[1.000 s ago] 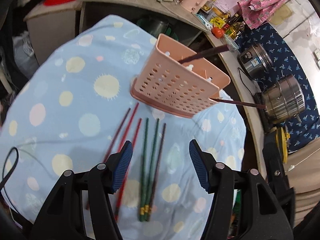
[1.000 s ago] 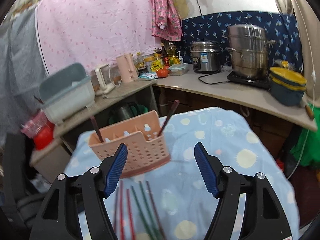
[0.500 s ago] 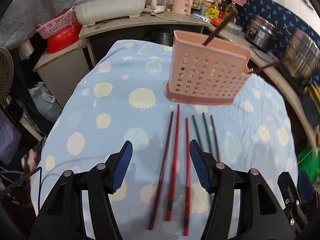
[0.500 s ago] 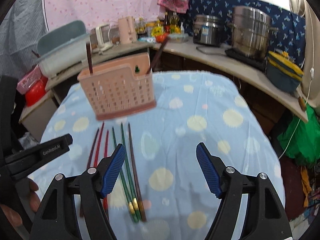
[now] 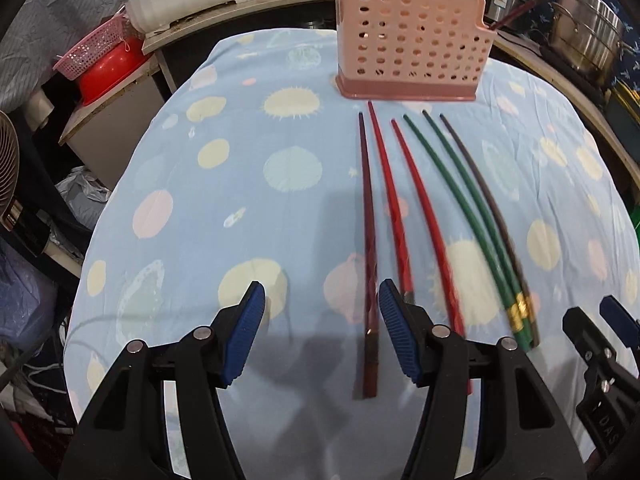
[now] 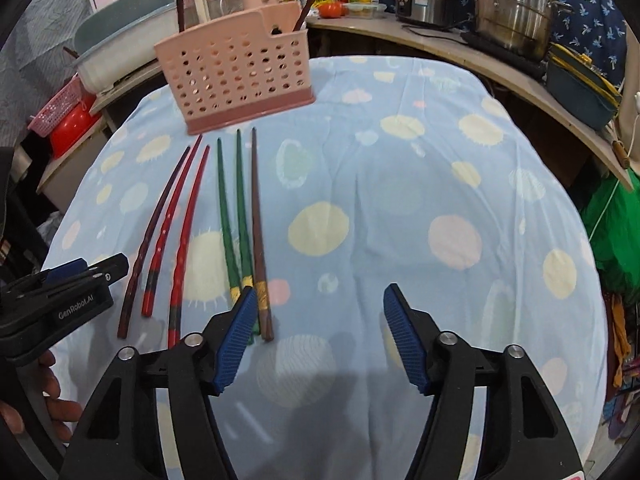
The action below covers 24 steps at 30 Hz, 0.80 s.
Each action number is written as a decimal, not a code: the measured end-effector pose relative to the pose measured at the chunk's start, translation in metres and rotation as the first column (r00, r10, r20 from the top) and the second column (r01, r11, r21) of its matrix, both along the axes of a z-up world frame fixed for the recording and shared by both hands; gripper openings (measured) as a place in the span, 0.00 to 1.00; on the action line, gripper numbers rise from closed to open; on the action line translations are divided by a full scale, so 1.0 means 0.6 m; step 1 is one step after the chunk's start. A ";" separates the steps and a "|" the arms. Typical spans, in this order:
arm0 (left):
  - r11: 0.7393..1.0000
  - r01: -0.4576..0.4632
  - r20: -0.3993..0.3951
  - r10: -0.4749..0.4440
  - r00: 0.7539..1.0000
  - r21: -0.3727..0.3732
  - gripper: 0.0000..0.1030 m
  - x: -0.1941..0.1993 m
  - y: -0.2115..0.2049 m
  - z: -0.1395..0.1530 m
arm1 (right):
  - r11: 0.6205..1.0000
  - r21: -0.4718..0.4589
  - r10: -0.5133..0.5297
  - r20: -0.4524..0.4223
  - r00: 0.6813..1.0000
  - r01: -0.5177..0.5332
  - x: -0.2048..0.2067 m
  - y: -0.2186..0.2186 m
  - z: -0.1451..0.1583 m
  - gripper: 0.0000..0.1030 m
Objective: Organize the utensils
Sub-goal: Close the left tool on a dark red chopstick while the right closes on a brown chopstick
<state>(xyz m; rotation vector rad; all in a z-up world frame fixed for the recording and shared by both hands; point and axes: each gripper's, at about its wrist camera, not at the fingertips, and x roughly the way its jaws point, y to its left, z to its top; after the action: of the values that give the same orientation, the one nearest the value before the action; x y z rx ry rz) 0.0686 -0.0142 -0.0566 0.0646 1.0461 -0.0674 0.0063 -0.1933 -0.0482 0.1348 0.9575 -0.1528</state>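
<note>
- Both grippers are lower and closer to the cloth (image 5: pixel 248 184) than a second ago; the rack (image 5: pixel 412 36) now sits further up in both views.
- Left gripper (image 5: pixel 320 336): jaws apart, nothing held; the butt of the maroon chopstick (image 5: pixel 366 216) lies on the cloth between them, untouched.
- Right gripper (image 6: pixel 316 334): jaws closing, only cloth between them; its left pad (image 6: pixel 236 332) overlaps the green pair's (image 6: pixel 234 216) butts in view, contact unclear.
- Six chopsticks lie side by side in front of the rack: maroon, red pair (image 5: pixel 404 208), green pair, dark brown (image 6: pixel 257 224).
- Rack stands upright at the far side, two dark sticks (image 6: pixel 180 0) already in it.
</note>
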 end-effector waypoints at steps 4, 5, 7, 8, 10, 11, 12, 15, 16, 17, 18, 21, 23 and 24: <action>0.999 0.033 -0.002 -0.033 0.999 0.002 0.55 -0.010 0.001 -0.011 | 0.999 -0.002 0.038 -0.011 0.999 -0.038 0.001 0.020 -0.014 0.49; 0.999 0.047 0.005 -0.047 0.999 0.005 0.55 -0.014 0.000 -0.012 | 0.999 -0.005 0.047 -0.011 0.999 -0.047 0.001 0.024 -0.015 0.47; 0.997 0.072 0.009 -0.072 0.997 0.004 0.55 -0.018 -0.003 -0.013 | 0.998 -0.009 0.058 -0.015 0.998 -0.059 0.002 0.031 -0.020 0.42; 0.997 0.077 0.008 -0.077 0.997 0.004 0.55 -0.018 -0.004 -0.014 | 0.998 -0.003 0.063 -0.020 0.998 -0.063 0.002 0.033 -0.023 0.38; 0.996 0.086 0.012 -0.086 0.996 0.001 0.55 -0.019 -0.004 -0.015 | 0.998 0.009 0.068 -0.027 0.997 -0.068 0.004 0.033 -0.027 0.33; 0.996 0.091 0.013 -0.091 0.996 -0.001 0.54 -0.019 -0.005 -0.016 | 0.997 0.011 0.071 -0.030 0.997 -0.070 0.005 0.034 -0.029 0.29; 0.995 0.095 0.012 -0.095 0.995 -0.003 0.54 -0.019 -0.004 -0.018 | 0.997 0.017 0.074 -0.034 0.997 -0.074 0.006 0.034 -0.031 0.25; 0.994 0.105 0.007 -0.105 0.994 0.002 0.54 -0.018 -0.003 -0.024 | 0.997 0.028 0.073 -0.033 0.997 -0.072 0.007 0.031 -0.032 0.25; 0.994 0.109 0.008 -0.109 0.994 0.004 0.54 -0.018 -0.002 -0.025 | 0.997 0.030 0.073 -0.033 0.997 -0.072 0.008 0.030 -0.033 0.25; 0.994 0.112 0.009 -0.112 0.994 0.004 0.54 -0.019 -0.002 -0.026 | 0.997 0.032 0.073 -0.032 0.997 -0.072 0.008 0.029 -0.033 0.25; 0.993 0.115 0.010 -0.115 0.993 0.005 0.54 -0.019 -0.001 -0.026 | 0.997 0.033 0.073 -0.032 0.997 -0.072 0.008 0.029 -0.034 0.25; 0.992 0.127 0.015 -0.127 0.992 0.008 0.54 -0.021 0.001 -0.028 | 0.997 0.039 0.067 -0.030 0.997 -0.066 0.009 0.024 -0.034 0.25; 0.992 0.130 0.018 -0.130 0.991 0.006 0.54 -0.021 0.005 -0.028 | 0.997 0.043 0.061 -0.032 0.998 -0.059 0.009 0.019 -0.033 0.25; 0.992 0.127 0.019 -0.128 0.992 0.006 0.53 -0.021 0.008 -0.029 | 0.997 0.042 0.058 -0.033 0.998 -0.057 0.009 0.017 -0.033 0.25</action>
<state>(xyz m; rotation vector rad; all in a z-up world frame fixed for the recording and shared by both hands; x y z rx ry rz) 0.0561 -0.0097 -0.0740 0.1361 1.0220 -0.1800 0.0119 -0.1830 -0.0682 0.1428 0.9977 -0.0826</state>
